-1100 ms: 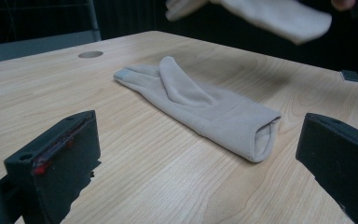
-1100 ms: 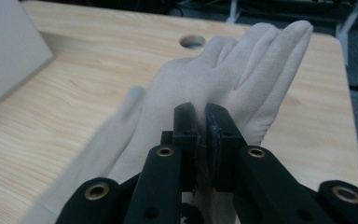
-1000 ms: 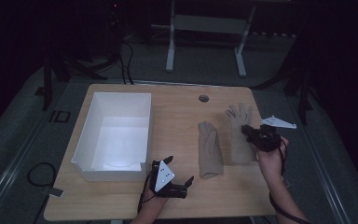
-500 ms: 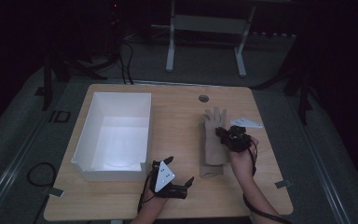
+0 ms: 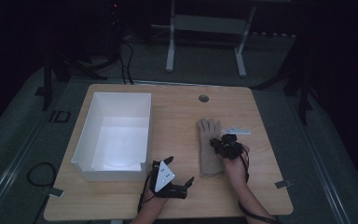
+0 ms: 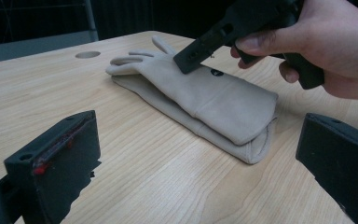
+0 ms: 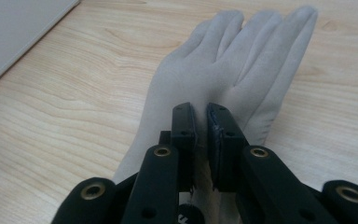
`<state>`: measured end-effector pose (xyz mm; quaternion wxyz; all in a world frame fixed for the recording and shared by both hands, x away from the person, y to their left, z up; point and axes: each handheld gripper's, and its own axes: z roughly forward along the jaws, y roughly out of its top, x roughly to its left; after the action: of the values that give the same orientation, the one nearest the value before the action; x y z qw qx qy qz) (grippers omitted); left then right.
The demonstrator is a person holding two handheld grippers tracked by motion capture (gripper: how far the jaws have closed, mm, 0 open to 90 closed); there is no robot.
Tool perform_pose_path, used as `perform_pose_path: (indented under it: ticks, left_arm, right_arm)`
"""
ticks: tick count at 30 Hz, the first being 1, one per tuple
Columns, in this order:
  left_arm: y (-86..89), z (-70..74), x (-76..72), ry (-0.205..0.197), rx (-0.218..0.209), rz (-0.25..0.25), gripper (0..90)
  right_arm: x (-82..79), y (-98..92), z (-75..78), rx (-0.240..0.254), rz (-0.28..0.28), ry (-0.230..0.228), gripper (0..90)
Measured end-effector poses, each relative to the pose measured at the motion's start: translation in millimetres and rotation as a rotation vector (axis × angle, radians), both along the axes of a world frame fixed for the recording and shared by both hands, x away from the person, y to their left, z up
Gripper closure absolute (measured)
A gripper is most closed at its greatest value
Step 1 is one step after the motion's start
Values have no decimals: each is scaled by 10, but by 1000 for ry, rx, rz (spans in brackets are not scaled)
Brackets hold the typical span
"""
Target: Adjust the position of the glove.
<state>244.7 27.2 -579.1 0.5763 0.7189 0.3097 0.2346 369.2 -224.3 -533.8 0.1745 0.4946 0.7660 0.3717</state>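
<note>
Two beige gloves lie stacked right of the table's middle, fingers pointing away. The top glove [image 5: 209,140] [image 6: 214,95] [image 7: 242,60] covers the lower glove [image 6: 186,122], whose edge shows beneath. My right gripper [image 5: 219,142] [image 6: 191,58] [image 7: 201,112] comes down on the top glove's back. Its jaws have just eased a sliver apart, with what looks like a pinch of fabric between them. My left gripper [image 5: 179,170] [image 6: 196,163] rests open near the table's front edge. It faces the gloves' cuffs and holds nothing.
A white open box [image 5: 112,175] [image 7: 9,28] takes up the left half of the wooden table [image 5: 177,116]. A round cable hole [image 5: 203,98] [image 6: 87,54] sits near the far edge. Metal stand legs [image 5: 205,23] rise on the floor behind.
My right gripper has moved left and down, bringing one glove from the right onto the other, so the two now lie stacked. The left gripper has kept still.
</note>
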Motion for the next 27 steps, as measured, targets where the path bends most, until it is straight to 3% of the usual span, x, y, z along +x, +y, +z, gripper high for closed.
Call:
perform_pose_path:
  ticks: [7,10,15,16,20,21,23,25,26,27]
  left_arm:
    - [0,0,0,-1,0,0,1]
    - [-4,0,1,-3,4,-5,1]
    - [-21,-1,-7,-25,8,-15,2]
    - [-18,-1,-2,-21,3,-17,2]
    - [-7,0,17,-5,-5,-23,2]
    - [-7,0,17,-5,-5,-23,2]
    - [-9,2,30,7,-5,-32,25]
    - [-2,2,42,30,-20,-59,49]
    - [-7,3,50,45,-29,-93,49]
    - [-7,3,50,45,-29,-93,49]
  right_arm:
    - [-4,8,-91,13,-4,14,778]
    - [-4,39,-139,-19,2,9,756]
    - [-22,24,-84,23,2,14,672]
    - [-53,14,-11,3,13,-26,603]
    - [-74,-59,108,0,36,-61,466]
    - [-74,-59,108,0,36,-61,466]
    - [-69,-159,175,0,48,-74,372]
    - [-67,-197,191,2,46,-73,366]
    - [-64,-275,220,24,54,-55,297]
    - [-64,-275,220,24,54,-55,297]
